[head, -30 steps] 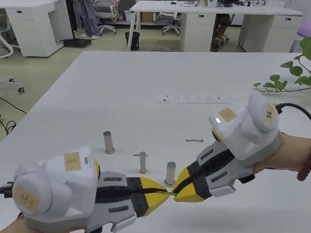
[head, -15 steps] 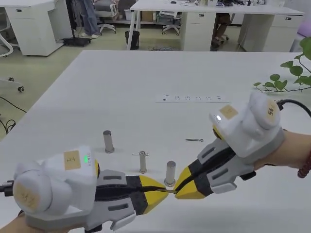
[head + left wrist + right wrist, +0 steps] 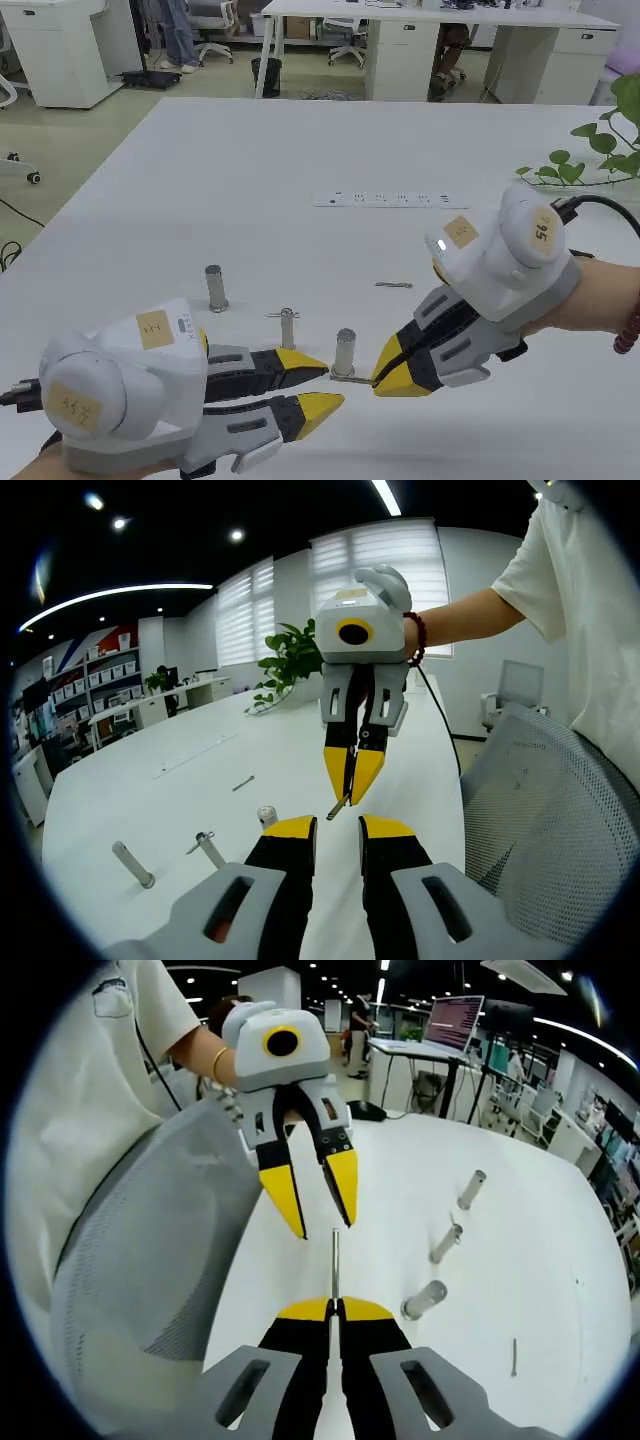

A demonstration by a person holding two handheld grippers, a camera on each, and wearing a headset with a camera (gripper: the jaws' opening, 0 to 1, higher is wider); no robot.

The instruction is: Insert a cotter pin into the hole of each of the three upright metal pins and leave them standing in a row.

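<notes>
Right gripper (image 3: 380,384): jaws clamped on cotter pin (image 3: 335,1260), just right of nearest upright pin (image 3: 345,350). Left gripper (image 3: 332,385): jaws parted, empty.

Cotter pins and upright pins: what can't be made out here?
Cross-hole of the nearest upright grey metal pin: too small, head view.
Held end of the thin metal cotter pin: hidden between the right hand-held gripper's shut jaws, right gripper view.
Loose cotter pin farther back: too small to show its legs, head view.
</notes>
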